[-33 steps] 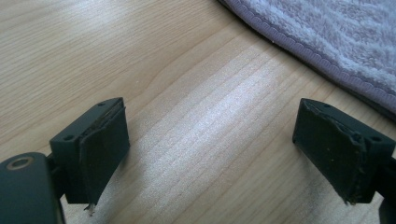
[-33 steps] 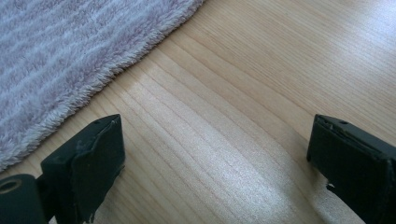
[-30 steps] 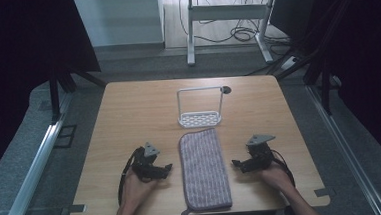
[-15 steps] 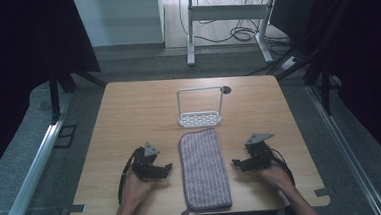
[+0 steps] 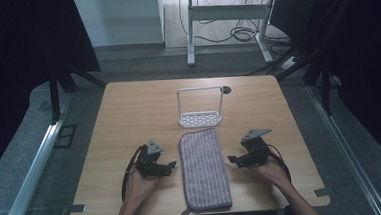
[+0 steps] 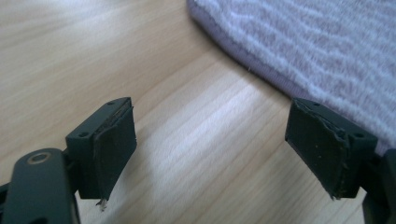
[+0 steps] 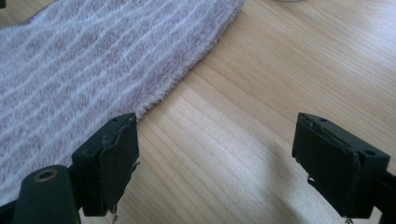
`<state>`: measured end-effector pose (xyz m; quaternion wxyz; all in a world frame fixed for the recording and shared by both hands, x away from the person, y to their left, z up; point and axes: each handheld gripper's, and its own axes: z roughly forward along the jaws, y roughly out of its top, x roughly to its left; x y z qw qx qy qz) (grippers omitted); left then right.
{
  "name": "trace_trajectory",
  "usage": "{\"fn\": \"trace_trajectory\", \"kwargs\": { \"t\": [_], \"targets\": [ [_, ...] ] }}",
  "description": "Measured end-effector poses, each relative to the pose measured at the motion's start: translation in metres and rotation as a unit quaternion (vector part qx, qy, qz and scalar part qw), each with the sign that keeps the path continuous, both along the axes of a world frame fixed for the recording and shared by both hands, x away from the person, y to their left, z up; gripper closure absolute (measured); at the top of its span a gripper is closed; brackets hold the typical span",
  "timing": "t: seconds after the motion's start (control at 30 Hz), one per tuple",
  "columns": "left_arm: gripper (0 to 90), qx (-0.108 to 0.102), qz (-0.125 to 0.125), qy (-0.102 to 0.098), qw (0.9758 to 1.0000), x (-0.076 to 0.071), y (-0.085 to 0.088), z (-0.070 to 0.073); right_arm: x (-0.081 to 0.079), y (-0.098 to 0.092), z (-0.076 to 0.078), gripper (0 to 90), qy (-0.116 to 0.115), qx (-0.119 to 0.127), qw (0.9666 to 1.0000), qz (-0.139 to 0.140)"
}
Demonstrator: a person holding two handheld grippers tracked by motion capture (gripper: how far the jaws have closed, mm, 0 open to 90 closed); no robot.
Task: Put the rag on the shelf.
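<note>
The left claw rests low on the worktop with jaws apart and empty, aimed at the striped towel, likely poised for its long edge. The towel lies flat between both claws, lengthwise. The right claw mirrors this, jaws spread, nothing held. Beyond the towel, a white wire rack stands clear of any reach.

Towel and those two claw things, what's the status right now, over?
Left gripper and right gripper both open, empty, flanking the towel. Towel flat on the table, untouched. White wire rack beyond it, nothing in the way.
</note>
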<state>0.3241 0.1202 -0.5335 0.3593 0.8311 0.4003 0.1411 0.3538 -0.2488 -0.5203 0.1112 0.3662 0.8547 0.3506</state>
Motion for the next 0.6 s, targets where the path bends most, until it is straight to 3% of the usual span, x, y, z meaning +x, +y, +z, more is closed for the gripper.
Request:
{"fn": "trace_trajectory", "kwargs": {
  "t": [0.17, 0.33, 0.43, 0.57, 0.6],
  "targets": [
    [18.9, -0.006, -0.01, -0.005, 0.9999, 0.007, -0.007, 0.006, 0.004, 0.01, 0.005, 13.8, 0.002, -0.01, 0.9999, 0.007],
    [22.9, -0.01, -0.024, -0.006, 0.9997, 0.019, -0.015, 0.008, 0.017, 0.019, 0.009, 13.3, 0.011, 0.002, 0.9999, 0.006],
    [27.2, -0.01, -0.028, -0.004, 0.9996, 0.024, -0.017, 0.007, 0.024, 0.024, 0.01, 13.8, 0.005, 0.007, 1.0, 0.004],
    [33.1, -0.017, -0.024, -0.004, 0.9996, 0.034, -0.02, 0.008, 0.03, 0.031, 0.012, 18.8, -0.007, 0.015, 0.9999, 0.0],
    [34.8, -0.018, -0.021, -0.003, 0.9996, 0.037, -0.021, 0.008, 0.034, 0.037, 0.013, 23.6, -0.01, 0.022, 0.9997, -0.002]
  ]
}}
